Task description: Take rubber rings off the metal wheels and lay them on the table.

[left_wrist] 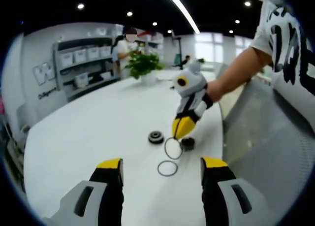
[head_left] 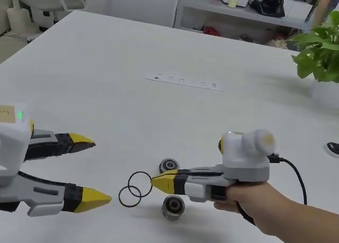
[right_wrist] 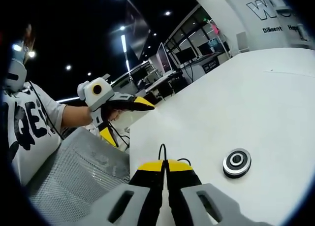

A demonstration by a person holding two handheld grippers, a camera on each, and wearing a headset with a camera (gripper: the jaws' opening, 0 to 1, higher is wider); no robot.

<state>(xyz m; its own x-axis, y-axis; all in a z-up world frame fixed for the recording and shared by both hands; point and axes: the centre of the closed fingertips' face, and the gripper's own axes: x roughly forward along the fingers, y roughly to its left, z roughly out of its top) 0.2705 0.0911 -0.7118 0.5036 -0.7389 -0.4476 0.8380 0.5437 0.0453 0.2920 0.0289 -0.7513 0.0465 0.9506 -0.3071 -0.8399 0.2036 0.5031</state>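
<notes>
1. In the head view, the held rubber ring (head_left: 140, 180) is seen overlapping the loose rubber ring (head_left: 130, 196), which lies on the white table (head_left: 175, 110) at its 7 o'clock.
2. The right gripper (head_left: 158, 182) is clamped on the held ring; this thin black loop is shown at the tips in the right gripper view.
3. The left gripper (head_left: 89, 169) is spread wide and empty.
4. The far metal wheel (head_left: 169, 165) is at 12 o'clock of the right gripper tips and the near metal wheel (head_left: 173, 206) at 5 o'clock. Concentric steel and dark bands are shown in the right gripper view, probably on the far one.

Office-like lab: bin shelves (left_wrist: 81, 63), desk monitors (right_wrist: 186, 53), office chair (head_left: 47, 2), white table (head_left: 159, 42), potted plant (head_left: 320, 50).
</notes>
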